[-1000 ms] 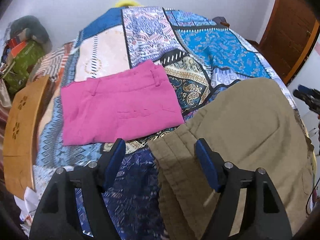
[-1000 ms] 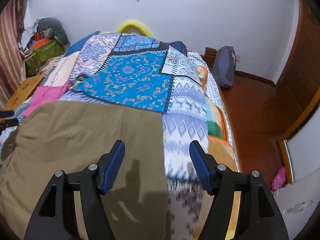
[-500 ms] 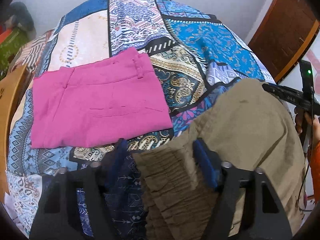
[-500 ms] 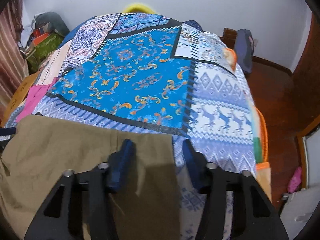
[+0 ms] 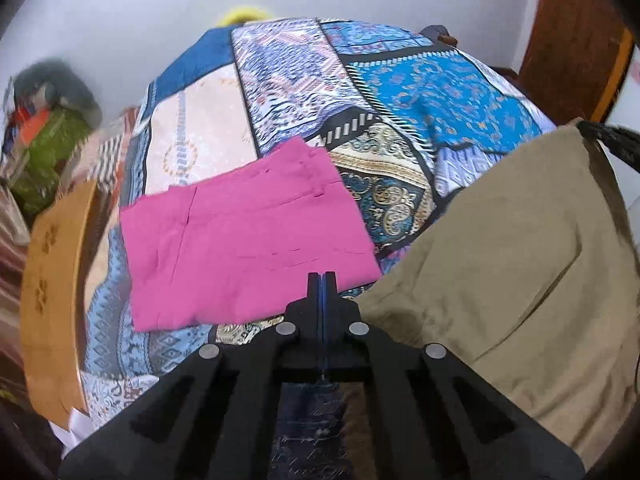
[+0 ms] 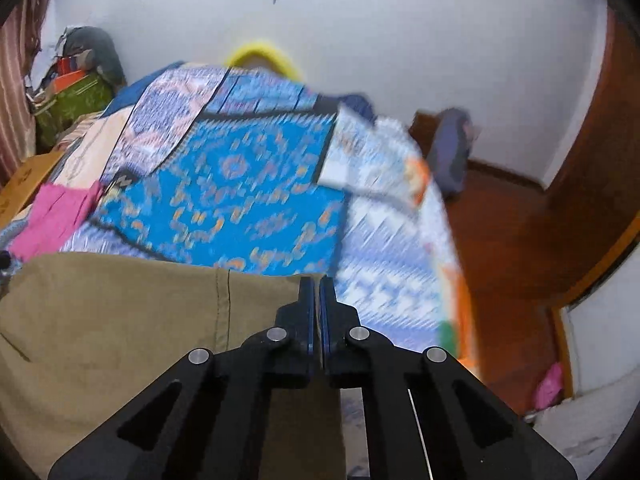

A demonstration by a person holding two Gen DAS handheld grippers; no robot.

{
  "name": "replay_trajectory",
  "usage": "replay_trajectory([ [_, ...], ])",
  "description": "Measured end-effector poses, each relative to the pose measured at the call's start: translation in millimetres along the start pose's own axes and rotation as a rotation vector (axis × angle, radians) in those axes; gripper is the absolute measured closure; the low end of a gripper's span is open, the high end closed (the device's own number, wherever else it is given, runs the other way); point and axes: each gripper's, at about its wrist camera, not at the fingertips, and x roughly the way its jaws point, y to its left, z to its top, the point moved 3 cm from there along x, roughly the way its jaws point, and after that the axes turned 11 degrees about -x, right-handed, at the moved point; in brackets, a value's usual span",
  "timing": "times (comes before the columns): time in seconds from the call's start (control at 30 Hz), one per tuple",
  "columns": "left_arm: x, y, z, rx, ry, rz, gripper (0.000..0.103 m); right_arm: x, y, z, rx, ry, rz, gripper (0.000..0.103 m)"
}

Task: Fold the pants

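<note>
The khaki pants [image 5: 512, 264] lie on the patchwork bedspread [image 5: 304, 60], lifted at two corners. My left gripper [image 5: 321, 280] is shut on the pants' left corner, by the waistband. My right gripper [image 6: 317, 284] is shut on the far right corner of the pants [image 6: 120, 320]. The other gripper's dark tip [image 5: 612, 140] shows at the pants' far edge in the left wrist view.
Folded pink shorts [image 5: 248, 236] lie on the bedspread left of the khaki pants, also visible in the right wrist view [image 6: 56, 216]. A wooden board [image 5: 52, 292] stands at the bed's left edge. Bags [image 6: 72, 100] sit by the wall. Wooden floor [image 6: 512, 248] lies right of the bed.
Both grippers went from open to shut on the khaki pants' corners and have lifted them; the views have tilted up and the right view is motion-blurred.
</note>
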Motion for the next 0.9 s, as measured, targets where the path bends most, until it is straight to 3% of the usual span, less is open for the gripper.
replay_trajectory([
  [0.1, -7.0, 9.8, -0.3, -0.066, 0.043, -0.110, 0.098, -13.0, -5.1, 2.1, 0.005, -0.010, 0.018, 0.101],
  [0.17, -7.0, 9.4, -0.6, -0.100, 0.058, -0.134, 0.076, -16.6, -2.7, 0.0, -0.005, -0.012, 0.017, 0.101],
  [0.23, -6.1, 6.0, -1.5, -0.122, 0.050, -0.132, 0.033, -15.4, 1.1, -3.2, -0.003, -0.001, 0.020, 0.101],
  [0.3, -2.6, -0.6, -2.1, -0.128, 0.044, -0.133, 0.018, -13.3, 3.9, -7.2, -0.001, 0.007, 0.022, 0.101],
  [0.33, 0.8, -3.9, -3.4, -0.122, 0.059, -0.140, 0.017, -11.5, 4.9, -9.3, 0.003, 0.010, 0.026, 0.101],
  [0.5, 33.4, -8.5, -8.2, -0.129, 0.148, -0.143, 0.019, -3.8, 6.3, -16.2, 0.012, 0.017, 0.035, 0.101],
  [0.6, 37.5, -11.2, -7.2, -0.130, 0.167, -0.227, 0.049, 0.1, 4.8, -20.6, 0.017, 0.018, 0.036, 0.101],
  [0.7, 31.5, -22.5, -7.7, -0.081, 0.157, -0.243, 0.077, 2.1, 3.5, -23.6, 0.029, 0.013, 0.037, 0.101],
  [0.83, 15.7, -41.6, -7.6, 0.018, 0.101, -0.137, 0.091, -5.0, 2.0, -22.6, 0.043, -0.002, 0.035, 0.101],
  [0.9, 9.8, -41.1, -5.1, 0.017, 0.094, -0.137, 0.089, -12.1, 1.3, -20.4, 0.043, -0.010, 0.035, 0.101],
])
